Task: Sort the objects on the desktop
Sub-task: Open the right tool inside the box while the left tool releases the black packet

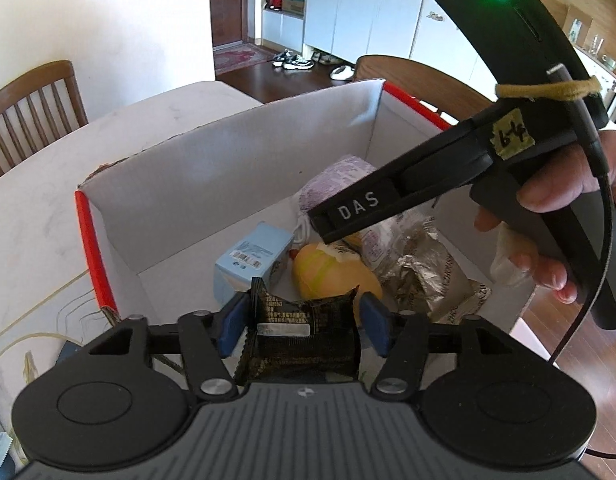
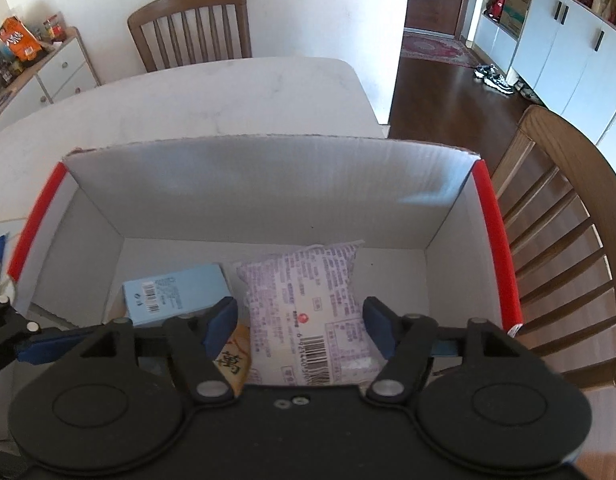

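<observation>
My left claw is clamped w/ both blue pads on a small black foil sachet w/ gold print, held over the near edge of the white cardboard box w/ red-taped corner edges, prob. so it can drop straight in w/ the rest of the sorted stuff. Already in the box: a pale blue carton w/ barcode, a yellow rounded packet, a crinkled silver foil bag and a lilac-printed white pouch. My right claw hangs inside the box above that pouch, jaws wide apart, gripping nothing; looks like it's done w/ its item, tho that's my guess. Room: box walls are tall, so the sachet needs to go in from above, not from the side. Free floor is along the far wall and right side of the box; the near left is crowded. The right claw's body cuts across the box in the left view, close to my drop path, so it could get clipped. The white counter beyond the box is bare; wooden chairs stand at its edges.
</observation>
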The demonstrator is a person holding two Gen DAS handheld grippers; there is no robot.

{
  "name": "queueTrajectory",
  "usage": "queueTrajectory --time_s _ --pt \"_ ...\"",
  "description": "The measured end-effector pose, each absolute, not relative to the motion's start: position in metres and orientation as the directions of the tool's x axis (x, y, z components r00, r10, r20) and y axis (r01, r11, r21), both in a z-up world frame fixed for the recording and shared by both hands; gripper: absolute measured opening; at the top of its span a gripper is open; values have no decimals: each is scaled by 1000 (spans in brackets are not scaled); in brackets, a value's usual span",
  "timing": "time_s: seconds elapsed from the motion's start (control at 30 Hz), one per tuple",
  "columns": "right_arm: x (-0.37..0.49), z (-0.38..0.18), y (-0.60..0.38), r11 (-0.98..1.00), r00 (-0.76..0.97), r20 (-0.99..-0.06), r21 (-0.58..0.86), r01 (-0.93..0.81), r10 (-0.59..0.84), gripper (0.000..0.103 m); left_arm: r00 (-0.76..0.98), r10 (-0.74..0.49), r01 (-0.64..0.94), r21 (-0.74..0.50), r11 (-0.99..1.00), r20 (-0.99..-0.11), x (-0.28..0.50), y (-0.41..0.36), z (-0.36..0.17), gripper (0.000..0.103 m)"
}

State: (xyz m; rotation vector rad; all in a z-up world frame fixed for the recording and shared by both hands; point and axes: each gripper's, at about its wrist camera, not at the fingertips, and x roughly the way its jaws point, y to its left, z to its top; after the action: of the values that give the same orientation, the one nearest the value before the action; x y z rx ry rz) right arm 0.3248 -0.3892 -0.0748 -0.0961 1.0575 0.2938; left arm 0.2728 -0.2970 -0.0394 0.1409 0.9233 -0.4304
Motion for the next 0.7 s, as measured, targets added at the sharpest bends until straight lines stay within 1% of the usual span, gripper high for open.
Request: queueTrajectory --time_s 0.07,0.1,0.33,0.7 --pt "325 -71 -390 958 462 -866 63 -281 192 75 534 -303 420 -64 906 -790 270 -298 -37 70" --pt "324 -69 -391 957 466 -862 67 -281 197 76 537 -304 417 -66 906 -787 269 -298 -37 72" --pt "319 -53 -392 952 483 -850 67 -299 211 76 551 -322 395 -99 913 -770 263 -290 -28 72" --pt "301 -26 -387 936 507 -826 68 -344 246 76 598 -357 366 -152 918 -717 248 -273 -7 72"
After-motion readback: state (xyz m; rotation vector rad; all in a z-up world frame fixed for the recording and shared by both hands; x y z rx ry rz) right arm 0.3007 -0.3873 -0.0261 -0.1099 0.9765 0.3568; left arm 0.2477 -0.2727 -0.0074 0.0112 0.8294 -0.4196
